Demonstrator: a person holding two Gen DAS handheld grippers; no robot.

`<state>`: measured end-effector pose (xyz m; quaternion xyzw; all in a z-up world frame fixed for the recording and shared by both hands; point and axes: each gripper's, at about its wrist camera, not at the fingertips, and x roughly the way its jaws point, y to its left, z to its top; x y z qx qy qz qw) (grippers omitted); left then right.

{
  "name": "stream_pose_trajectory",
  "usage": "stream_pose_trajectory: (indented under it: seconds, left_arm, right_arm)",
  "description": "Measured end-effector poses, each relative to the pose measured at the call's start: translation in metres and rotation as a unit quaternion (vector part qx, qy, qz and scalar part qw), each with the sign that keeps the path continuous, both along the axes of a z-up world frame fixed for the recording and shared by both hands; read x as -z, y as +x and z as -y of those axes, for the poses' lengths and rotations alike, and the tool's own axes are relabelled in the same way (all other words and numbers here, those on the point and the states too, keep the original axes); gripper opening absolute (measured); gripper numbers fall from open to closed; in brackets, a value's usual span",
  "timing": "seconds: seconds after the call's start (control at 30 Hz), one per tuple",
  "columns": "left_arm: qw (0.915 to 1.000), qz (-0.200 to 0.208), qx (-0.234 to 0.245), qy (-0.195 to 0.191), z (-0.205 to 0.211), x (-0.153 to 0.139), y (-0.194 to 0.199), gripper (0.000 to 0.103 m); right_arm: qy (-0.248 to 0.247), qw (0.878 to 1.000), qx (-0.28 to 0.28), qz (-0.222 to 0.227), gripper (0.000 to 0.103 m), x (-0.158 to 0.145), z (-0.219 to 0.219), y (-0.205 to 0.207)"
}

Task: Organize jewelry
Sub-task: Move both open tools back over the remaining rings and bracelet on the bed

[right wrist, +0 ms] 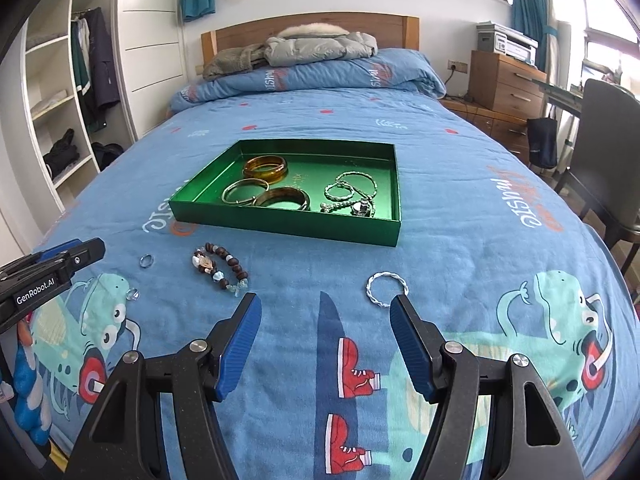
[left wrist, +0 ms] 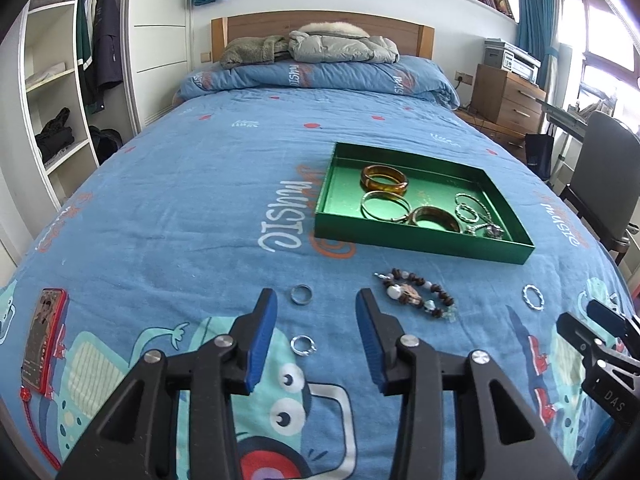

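Observation:
A green tray point(left wrist: 420, 240) point(right wrist: 280, 226) on the bed holds amber bangles point(left wrist: 384, 179) point(right wrist: 266, 168), a gold bangle and silver chains. On the blue bedspread lie a beaded bracelet point(left wrist: 418, 296) point(right wrist: 222, 268), a twisted silver bangle point(left wrist: 533, 297) point(right wrist: 387, 283), a dark band ring point(left wrist: 301, 293) point(right wrist: 146, 260) and a silver ring point(left wrist: 303, 345) point(right wrist: 133, 293). My left gripper point(left wrist: 316, 300) is open and empty, with the silver ring between its fingers. My right gripper point(right wrist: 325, 303) is open and empty, its right fingertip beside the twisted bangle.
A red phone point(left wrist: 43, 344) lies at the bed's left edge. Folded jackets point(left wrist: 312, 46) sit at the headboard. A chair point(right wrist: 608, 148) and a wooden drawer unit point(right wrist: 504, 88) stand right of the bed, and open wardrobe shelves point(left wrist: 52, 80) stand on the left.

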<state>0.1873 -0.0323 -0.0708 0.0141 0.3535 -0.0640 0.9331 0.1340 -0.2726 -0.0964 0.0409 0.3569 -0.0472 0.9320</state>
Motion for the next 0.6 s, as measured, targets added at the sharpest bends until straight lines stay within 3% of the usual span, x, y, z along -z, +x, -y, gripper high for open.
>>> stream_pose_trajectory:
  seconds: [0.37, 0.6]
  left_arm:
    - [0.9998, 0.002, -0.015, -0.009, -0.012, 0.018, 0.012, 0.042]
    - [0.9994, 0.001, -0.008, -0.033, -0.027, 0.026, 0.012, 0.043]
  right_arm:
    - [-0.026, 0.999, 0.038, -0.011, 0.071, 0.008, -0.019, 0.005]
    - [-0.036, 0.998, 0.057, -0.017, 0.073, 0.015, -0.026, 0.005]
